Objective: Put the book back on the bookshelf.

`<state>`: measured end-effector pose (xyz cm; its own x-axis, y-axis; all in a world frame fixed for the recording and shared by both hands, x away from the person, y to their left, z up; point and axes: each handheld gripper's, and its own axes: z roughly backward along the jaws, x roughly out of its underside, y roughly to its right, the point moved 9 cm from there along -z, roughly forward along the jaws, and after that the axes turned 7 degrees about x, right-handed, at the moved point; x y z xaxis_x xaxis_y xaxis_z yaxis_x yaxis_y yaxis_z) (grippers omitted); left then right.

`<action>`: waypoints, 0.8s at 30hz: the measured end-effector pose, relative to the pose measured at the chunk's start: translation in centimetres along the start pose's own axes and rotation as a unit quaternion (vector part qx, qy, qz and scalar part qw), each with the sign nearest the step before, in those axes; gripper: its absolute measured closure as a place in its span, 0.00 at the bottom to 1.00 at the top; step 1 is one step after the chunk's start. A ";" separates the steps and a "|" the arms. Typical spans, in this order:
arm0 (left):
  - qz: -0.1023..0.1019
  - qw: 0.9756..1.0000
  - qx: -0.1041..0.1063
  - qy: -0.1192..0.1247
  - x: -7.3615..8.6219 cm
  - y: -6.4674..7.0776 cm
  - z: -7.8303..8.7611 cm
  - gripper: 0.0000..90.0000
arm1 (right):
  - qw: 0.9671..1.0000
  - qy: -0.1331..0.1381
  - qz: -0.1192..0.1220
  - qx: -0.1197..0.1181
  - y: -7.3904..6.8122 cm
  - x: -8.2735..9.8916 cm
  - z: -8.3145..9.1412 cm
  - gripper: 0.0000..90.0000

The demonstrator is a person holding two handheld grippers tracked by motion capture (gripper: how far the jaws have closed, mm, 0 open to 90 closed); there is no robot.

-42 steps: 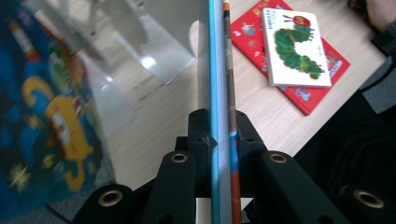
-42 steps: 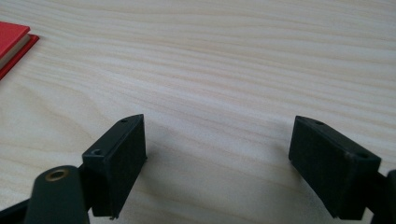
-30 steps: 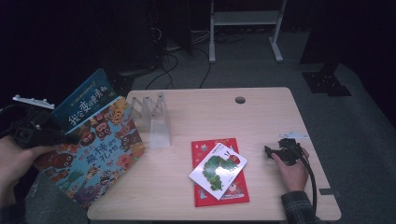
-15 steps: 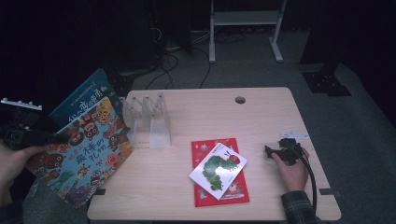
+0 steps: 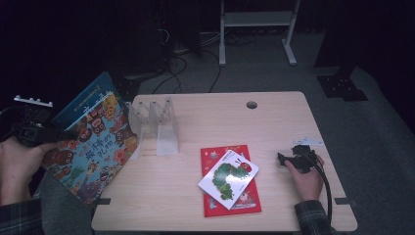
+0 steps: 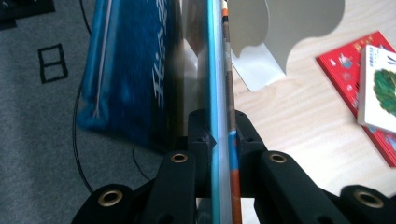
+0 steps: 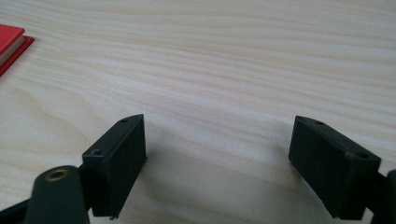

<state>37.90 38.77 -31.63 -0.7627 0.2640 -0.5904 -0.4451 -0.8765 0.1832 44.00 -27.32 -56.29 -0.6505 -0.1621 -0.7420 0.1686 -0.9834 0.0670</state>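
From above, left tool (image 5: 36, 133) sits off the counter's (image 5: 274, 117) left edge, clamped on a colourful picture book (image 5: 90, 144); a blue book (image 5: 83, 100) lies behind it. A clear book rack (image 5: 156, 125) stands just beyond the held book. Right tool (image 5: 296, 159) rests on the counter, red book (image 5: 230, 181) and caterpillar book (image 5: 227, 174) well to its side.

Left gripper view: jaws pinch the picture book's edge (image 6: 219, 93); rack divider (image 6: 280, 23) just ahead.

Right gripper view: jaws stand wide apart over bare wood, holding nothing.

Judgement: shelving step. Next: align the book upright with a rack slot, then lower it.
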 end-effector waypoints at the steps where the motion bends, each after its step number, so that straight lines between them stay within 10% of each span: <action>1: 0.000 1.000 -0.003 0.003 -0.2 0.0 -0.2 0.90 | 1.000 0.000 0.000 0.000 0.0 0.0 0.0 0.20; 24: 0.017 0.998 -0.034 0.042 -3.0 -0.8 -3.7 0.89 | 1.000 0.000 -0.001 0.000 0.0 0.0 0.0 0.20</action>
<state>42.32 37.21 -32.94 -0.7335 0.2012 -0.6492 -0.3840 -0.9108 0.1516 44.00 -27.30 -56.29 -0.6511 -0.1600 -0.7419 0.1667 -0.9838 0.0659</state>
